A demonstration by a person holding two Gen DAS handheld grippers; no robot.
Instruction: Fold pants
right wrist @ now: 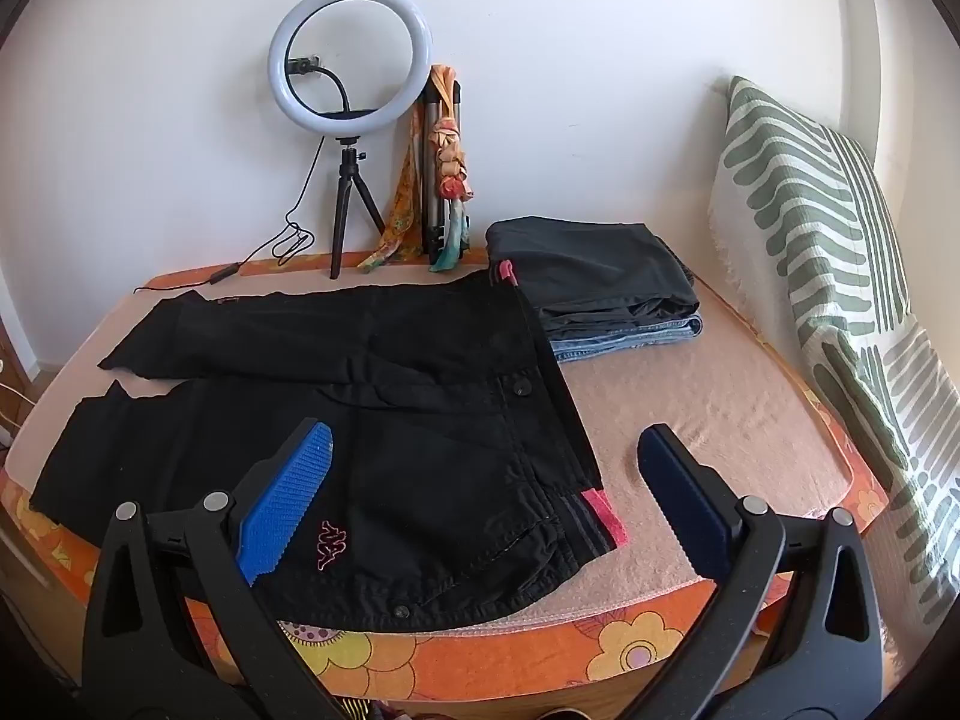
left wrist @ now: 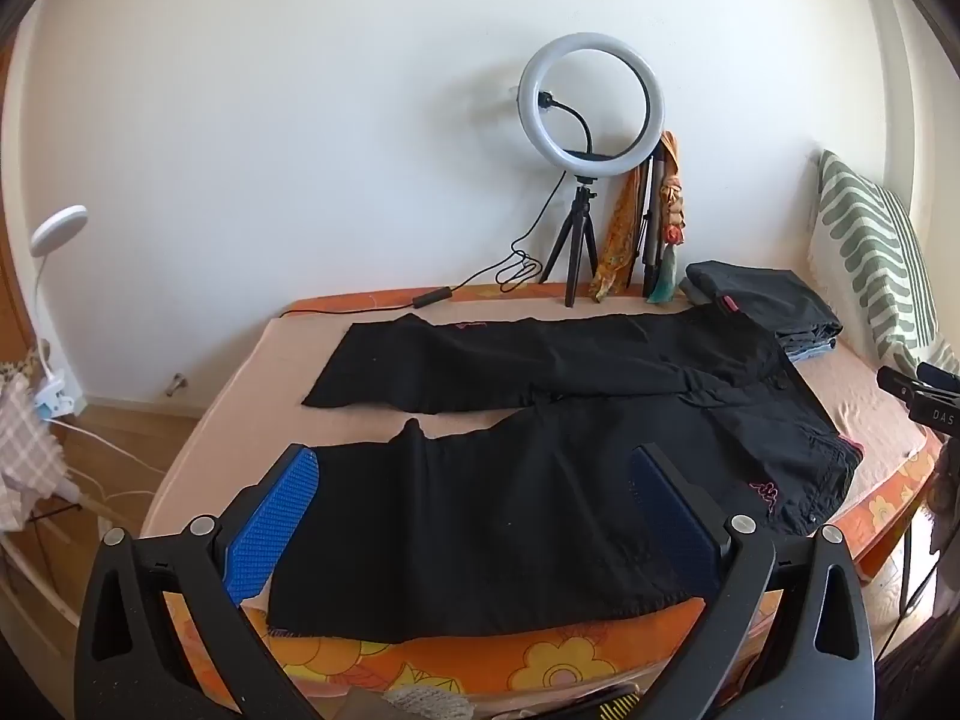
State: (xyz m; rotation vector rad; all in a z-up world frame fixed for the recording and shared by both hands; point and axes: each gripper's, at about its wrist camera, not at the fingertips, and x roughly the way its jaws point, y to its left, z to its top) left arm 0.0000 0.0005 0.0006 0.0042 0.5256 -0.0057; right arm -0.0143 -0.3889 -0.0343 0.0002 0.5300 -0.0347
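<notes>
Black pants (left wrist: 540, 432) lie spread flat on the bed, legs pointing left, waistband at the right. The same pants (right wrist: 372, 420) fill the right wrist view, with a pink logo near the hip and a pink tab on the waistband. My left gripper (left wrist: 474, 468) hovers open above the near leg, its blue pads wide apart with nothing between them. My right gripper (right wrist: 480, 450) is open too, above the waistband end near the front edge of the bed. In the left wrist view the tip of the right gripper (left wrist: 912, 387) shows at the right border.
The bed (right wrist: 720, 414) has a peach cover with an orange flowered edge. A stack of folded clothes (right wrist: 600, 282) lies at the back right. A ring light on a tripod (right wrist: 351, 60) and a cable stand against the wall. A green striped cushion (right wrist: 828, 252) leans on the right.
</notes>
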